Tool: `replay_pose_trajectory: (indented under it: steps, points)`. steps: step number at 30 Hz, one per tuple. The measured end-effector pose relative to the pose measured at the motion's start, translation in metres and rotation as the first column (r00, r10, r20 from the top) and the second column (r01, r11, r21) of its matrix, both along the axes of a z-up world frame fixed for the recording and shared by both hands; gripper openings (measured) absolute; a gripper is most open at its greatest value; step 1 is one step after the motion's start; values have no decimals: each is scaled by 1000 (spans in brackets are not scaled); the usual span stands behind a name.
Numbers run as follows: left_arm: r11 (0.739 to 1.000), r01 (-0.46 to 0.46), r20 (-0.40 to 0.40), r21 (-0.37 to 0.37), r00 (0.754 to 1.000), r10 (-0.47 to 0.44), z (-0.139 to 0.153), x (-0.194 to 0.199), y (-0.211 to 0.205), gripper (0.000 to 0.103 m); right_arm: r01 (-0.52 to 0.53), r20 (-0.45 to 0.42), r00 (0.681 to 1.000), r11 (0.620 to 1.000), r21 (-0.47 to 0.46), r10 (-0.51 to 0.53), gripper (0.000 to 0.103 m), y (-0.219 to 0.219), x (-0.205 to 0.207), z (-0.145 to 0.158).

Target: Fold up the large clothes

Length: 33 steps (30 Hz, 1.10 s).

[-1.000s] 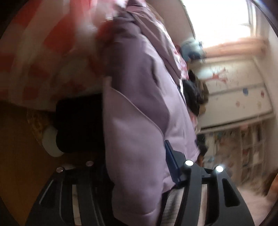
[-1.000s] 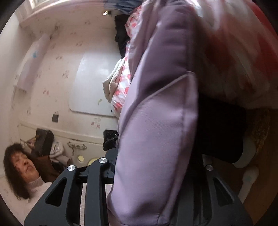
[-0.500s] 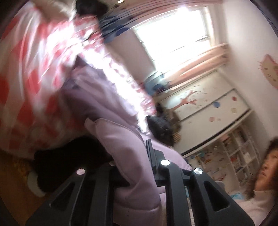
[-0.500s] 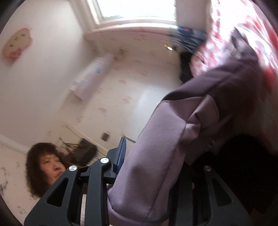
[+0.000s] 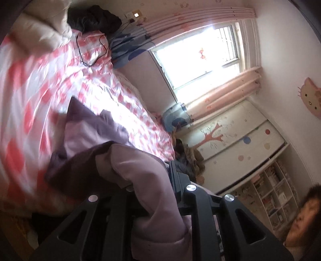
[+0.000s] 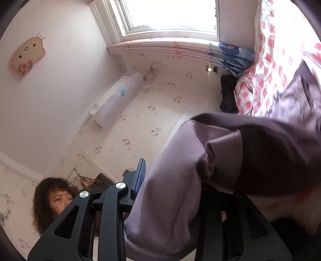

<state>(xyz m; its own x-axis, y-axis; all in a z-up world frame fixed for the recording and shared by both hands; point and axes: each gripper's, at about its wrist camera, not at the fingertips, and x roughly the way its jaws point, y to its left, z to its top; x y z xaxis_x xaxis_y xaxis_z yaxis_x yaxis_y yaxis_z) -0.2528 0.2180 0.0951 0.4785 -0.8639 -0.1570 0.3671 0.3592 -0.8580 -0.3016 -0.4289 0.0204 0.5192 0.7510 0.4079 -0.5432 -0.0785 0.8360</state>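
A lilac padded garment (image 5: 140, 170) is lifted off the bed, its far part trailing over the red-and-white checked bedspread (image 5: 40, 96). My left gripper (image 5: 152, 180) is shut on a thick fold of the garment, which bulges between and over the black fingers. In the right wrist view the same lilac garment (image 6: 180, 180) fills the lower middle, and my right gripper (image 6: 172, 184) is shut on another bunched edge; its right finger is mostly hidden under the cloth. Both grippers point across the room rather than down.
The bed carries a cream pillow (image 5: 36, 32) and a black garment (image 5: 94, 18) at its head, with a black cable (image 5: 88, 52) on the spread. A window (image 5: 200, 56), a decorated wardrobe (image 5: 236, 144) and a bookshelf (image 5: 272, 196) line the room. A person (image 6: 54, 200) stands nearby.
Both grippers have risen with the garment and tilted up, so the views swung from the bed edge and floor to the window and walls. The left jaws closed tighter on the cloth.
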Motion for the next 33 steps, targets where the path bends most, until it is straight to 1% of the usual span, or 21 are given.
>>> replay_pose_trajectory:
  steps: [7, 11, 13, 15, 16, 18, 19, 20, 21, 22, 23, 24, 25, 26, 27, 28, 29, 30, 31, 32, 33]
  points:
    - [996, -88, -55, -10, 995, 87, -4, 108, -21, 17, 67, -72, 995, 997, -25, -68, 32, -17, 97, 7]
    - [986, -165, -141, 7, 976, 164, -28, 170, -34, 17, 100, -167, 979, 991, -92, -114, 32, -21, 163, -7]
    - [977, -210, -207, 42, 955, 214, -50, 198, -41, 17, 111, -232, 962, 985, -135, -141, 32, -22, 192, -23]
    - [965, -241, -286, 101, 922, 260, -81, 227, -49, 20, 118, -331, 928, 977, -178, -173, 33, -22, 223, -52]
    - [958, -254, -325, 137, 902, 285, -99, 241, -54, 21, 116, -382, 905, 971, -207, -189, 33, -22, 234, -68]
    - [947, -259, -400, 191, 860, 316, -138, 262, -62, 22, 94, -492, 851, 974, -204, -185, 35, -22, 256, -106]
    - [947, -259, -429, 193, 845, 318, -157, 268, -66, 22, 90, -527, 831, 977, -194, -181, 35, -22, 263, -120]
    - [947, -264, -441, 181, 839, 318, -165, 269, -66, 23, 93, -547, 819, 980, -173, -174, 35, -23, 267, -129]
    - [947, -274, -448, 166, 835, 320, -169, 269, -66, 26, 89, -555, 815, 983, -162, -166, 39, -24, 270, -131]
    - [949, -276, -452, 154, 834, 316, -168, 267, -65, 29, 84, -559, 815, 985, -152, -155, 43, -24, 270, -131]
    - [956, -268, -455, 121, 841, 293, -164, 266, -65, 44, 82, -550, 822, 986, -142, -147, 54, -25, 270, -128]
    - [961, -260, -455, 94, 848, 273, -157, 265, -63, 58, 84, -535, 832, 987, -140, -147, 70, -24, 273, -122]
    - [962, -261, -454, 81, 849, 269, -150, 264, -61, 64, 88, -518, 843, 986, -139, -149, 79, -24, 274, -114]
    - [960, -275, -451, 61, 850, 272, -138, 261, -57, 76, 104, -490, 857, 985, -140, -161, 93, -24, 269, -104]
    - [956, -292, -439, 30, 855, 275, -127, 261, -54, 84, 123, -472, 863, 980, -154, -182, 96, -25, 261, -93]
    - [948, -317, -405, -3, 867, 289, -110, 256, -49, 85, 137, -456, 866, 974, -181, -207, 96, -24, 256, -79]
    - [944, -330, -371, 0, 876, 307, -96, 252, -50, 87, 144, -442, 867, 964, -224, -232, 96, -22, 255, -68]
    - [940, -341, -301, 19, 894, 331, -75, 244, -53, 90, 148, -419, 869, 948, -283, -261, 96, -19, 251, -54]
    - [938, -342, -245, 50, 907, 343, -61, 239, -59, 91, 148, -385, 871, 909, -389, -306, 96, -8, 250, -40]
    - [934, -336, -167, 121, 921, 353, -45, 233, -73, 94, 140, -360, 870, 869, -476, -337, 96, 1, 246, -27]
    - [926, -318, -98, 204, 934, 343, -34, 228, -92, 94, 130, -329, 870, 815, -565, -367, 96, 14, 247, -18]
